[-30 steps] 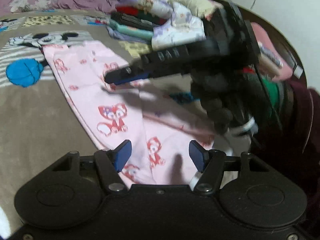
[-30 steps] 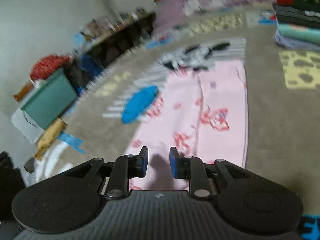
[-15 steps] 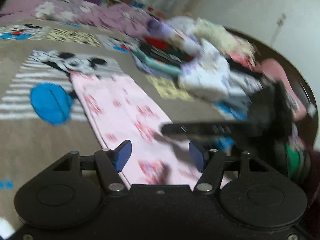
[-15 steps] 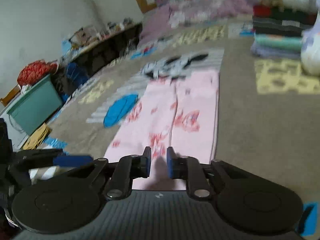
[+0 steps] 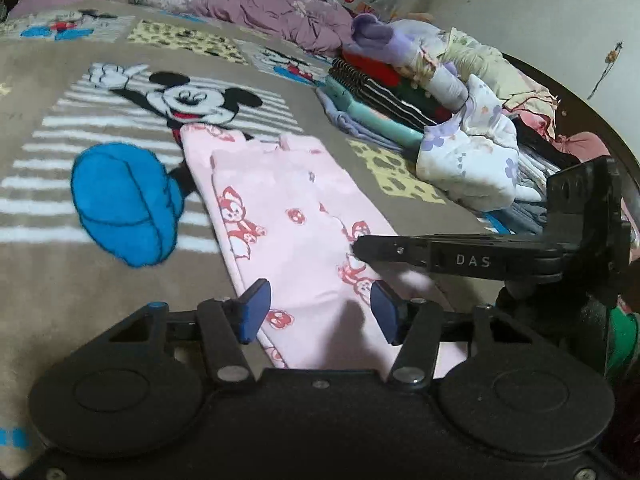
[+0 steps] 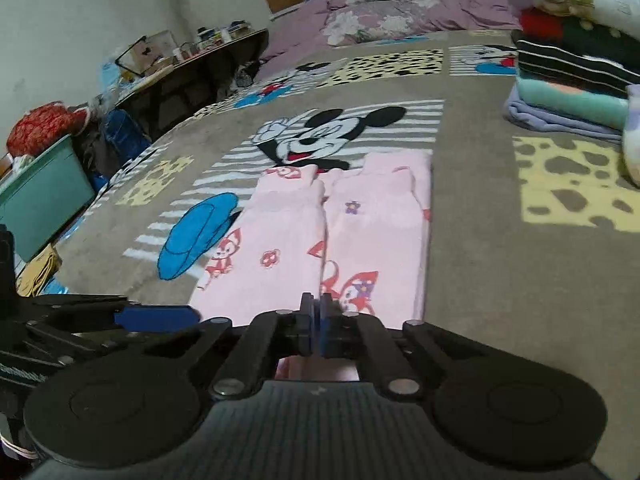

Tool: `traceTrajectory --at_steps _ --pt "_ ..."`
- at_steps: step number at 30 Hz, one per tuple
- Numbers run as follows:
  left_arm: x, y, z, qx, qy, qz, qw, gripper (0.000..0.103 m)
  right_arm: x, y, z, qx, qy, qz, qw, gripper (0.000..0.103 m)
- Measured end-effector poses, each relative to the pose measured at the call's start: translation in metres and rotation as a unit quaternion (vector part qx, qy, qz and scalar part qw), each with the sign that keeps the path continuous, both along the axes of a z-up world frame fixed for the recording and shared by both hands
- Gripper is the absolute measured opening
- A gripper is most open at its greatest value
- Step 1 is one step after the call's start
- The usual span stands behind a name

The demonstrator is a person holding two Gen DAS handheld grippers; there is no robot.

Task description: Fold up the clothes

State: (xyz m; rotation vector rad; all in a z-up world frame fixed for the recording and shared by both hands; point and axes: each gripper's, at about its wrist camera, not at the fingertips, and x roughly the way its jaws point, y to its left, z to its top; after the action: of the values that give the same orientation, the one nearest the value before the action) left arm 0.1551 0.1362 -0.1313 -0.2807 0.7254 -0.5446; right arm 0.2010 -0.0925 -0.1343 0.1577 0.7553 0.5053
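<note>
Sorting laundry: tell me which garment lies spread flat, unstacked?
The pink pants, alone on the blanket; the others sit in the folded stack.

Dim, warm indoor light falls from above. A soft shadow lies on the pink trousers (image 5: pixel 288 216) near the blanket's (image 5: pixel 80 300) near edge. Both views are sharp at the centre, bent and dark-cornered toward the edges.

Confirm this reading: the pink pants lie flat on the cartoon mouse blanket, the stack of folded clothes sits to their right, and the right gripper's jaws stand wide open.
One detail is wrong. The right gripper is shut, its blue pads together at the near edge of the pink pants, as the right wrist view shows. The blanket and the stack of folded clothes are as stated.
</note>
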Motion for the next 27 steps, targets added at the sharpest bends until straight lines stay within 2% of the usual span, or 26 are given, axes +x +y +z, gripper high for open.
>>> traceTrajectory --at_steps 2,5,9,15,18,20,23,24,27 --pt "-0.001 0.002 0.0 -0.004 0.0 0.001 1.0 0.055 -0.003 -0.002 0.003 -0.012 -0.004 -0.009 1.0 0.002" --pt "-0.005 0.005 0.006 -0.014 -0.011 -0.004 0.9998 0.055 -0.004 -0.007 0.008 0.013 -0.002 -0.002 1.0 0.003" --pt "-0.016 -0.007 0.015 -0.005 -0.034 -0.047 0.9983 0.056 0.007 0.005 0.019 0.021 0.003 0.036 0.999 0.006" --pt "-0.023 -0.018 0.01 0.003 -0.034 -0.095 0.9949 0.057 0.043 0.032 0.026 0.033 0.034 0.064 0.997 0.006" --pt "-0.024 -0.023 0.005 0.014 -0.025 -0.106 0.994 0.058 0.063 0.035 0.019 0.046 0.049 0.047 0.997 0.006" --pt "-0.022 -0.024 0.002 0.018 -0.019 -0.108 0.9938 0.059 0.08 0.027 0.003 0.079 0.078 0.02 0.994 0.006" --pt "-0.021 -0.025 0.0 0.016 -0.016 -0.112 0.9935 0.061 0.096 0.013 -0.024 0.156 0.124 -0.006 0.98 0.0" --pt "-0.02 -0.024 0.0 0.014 -0.015 -0.112 0.9935 0.061 0.098 0.011 -0.027 0.168 0.128 -0.009 0.977 0.0" --pt "-0.019 -0.024 0.0 0.011 -0.014 -0.112 0.9935 0.061 0.094 0.013 -0.022 0.157 0.113 -0.004 0.981 0.0"
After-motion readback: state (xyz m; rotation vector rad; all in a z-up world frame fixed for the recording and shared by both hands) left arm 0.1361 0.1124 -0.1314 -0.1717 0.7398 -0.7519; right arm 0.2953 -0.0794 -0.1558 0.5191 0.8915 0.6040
